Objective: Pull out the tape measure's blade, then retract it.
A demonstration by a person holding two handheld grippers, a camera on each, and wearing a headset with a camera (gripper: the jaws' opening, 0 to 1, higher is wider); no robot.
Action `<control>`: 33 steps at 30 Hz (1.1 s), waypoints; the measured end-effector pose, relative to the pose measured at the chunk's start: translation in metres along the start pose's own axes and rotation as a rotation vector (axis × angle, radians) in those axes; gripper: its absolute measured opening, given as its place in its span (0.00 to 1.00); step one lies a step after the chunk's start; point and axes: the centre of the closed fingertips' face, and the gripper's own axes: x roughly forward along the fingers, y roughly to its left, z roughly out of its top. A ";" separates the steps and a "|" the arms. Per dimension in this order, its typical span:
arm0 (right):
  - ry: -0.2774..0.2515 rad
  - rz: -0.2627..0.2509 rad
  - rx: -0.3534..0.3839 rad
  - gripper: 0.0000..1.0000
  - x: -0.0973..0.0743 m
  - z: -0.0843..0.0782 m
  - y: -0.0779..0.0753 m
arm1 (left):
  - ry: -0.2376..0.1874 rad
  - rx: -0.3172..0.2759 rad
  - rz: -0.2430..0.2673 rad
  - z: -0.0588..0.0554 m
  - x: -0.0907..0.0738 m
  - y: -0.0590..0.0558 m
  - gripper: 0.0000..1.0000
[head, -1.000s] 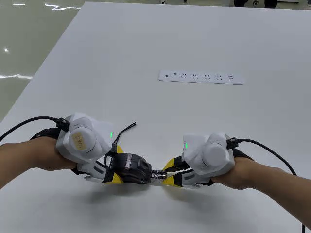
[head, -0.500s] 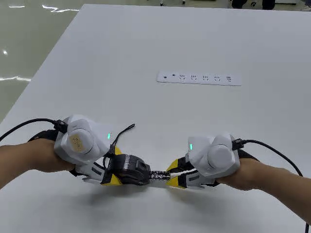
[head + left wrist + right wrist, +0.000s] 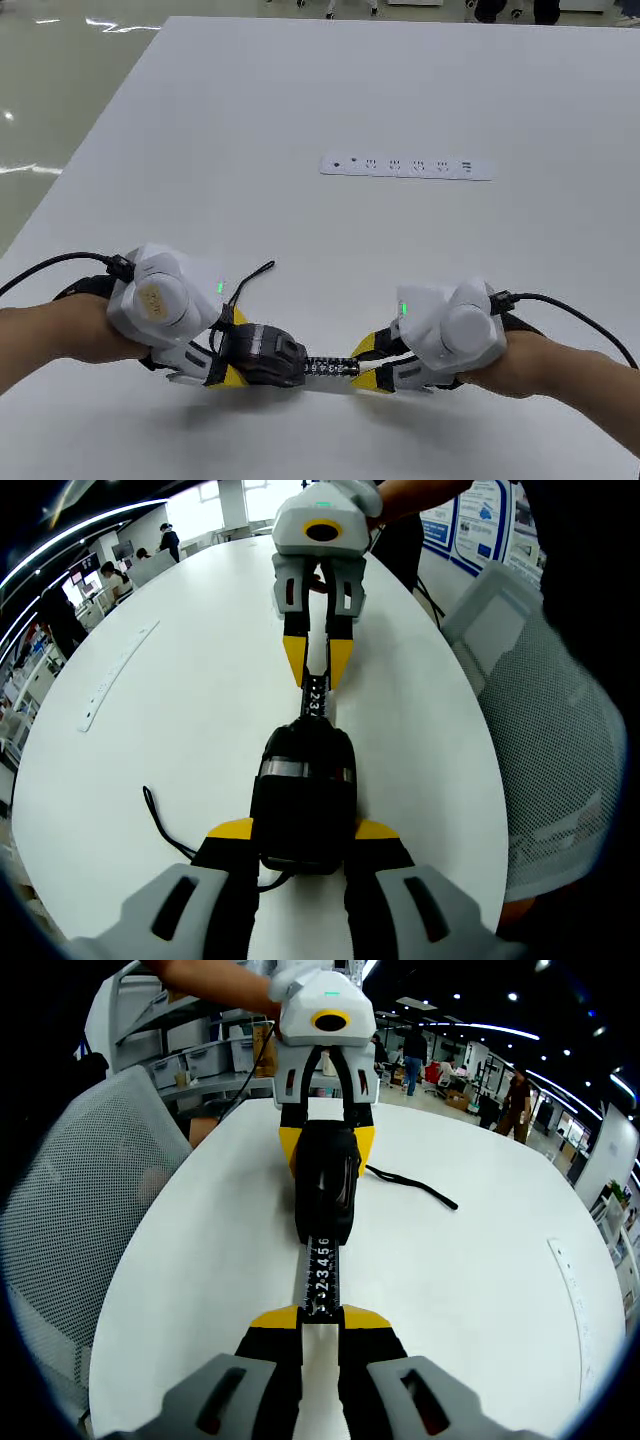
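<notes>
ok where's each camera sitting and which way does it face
Head view: on the head, looking down at the table; both forearms show.
Left gripper view: on the left gripper, facing the right gripper along the tape measure case; own jaws below.
Right gripper view: on the right gripper, facing back along the blade; own jaws below.
Both gripper views share case and blade, from opposite ends.

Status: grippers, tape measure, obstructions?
Left gripper shut on black tape measure case. Right gripper shut on its numbered blade, short length out. White power strip lies well aside.
</notes>
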 end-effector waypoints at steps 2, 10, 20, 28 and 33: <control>0.000 -0.001 0.000 0.11 -0.001 -0.001 0.000 | 0.000 -0.001 0.001 0.000 0.000 0.000 0.27; 0.002 -0.004 -0.003 0.12 -0.008 -0.006 0.001 | 0.001 0.000 0.002 -0.001 0.000 0.000 0.27; 0.001 -0.009 -0.002 0.12 -0.015 -0.013 0.003 | 0.002 0.002 0.002 0.000 0.000 -0.001 0.27; 0.001 -0.009 0.003 0.12 -0.020 -0.017 0.003 | 0.001 0.001 0.002 0.001 0.001 -0.002 0.27; 0.003 -0.007 0.005 0.12 -0.022 -0.020 0.003 | 0.002 0.002 0.002 0.001 0.001 -0.002 0.27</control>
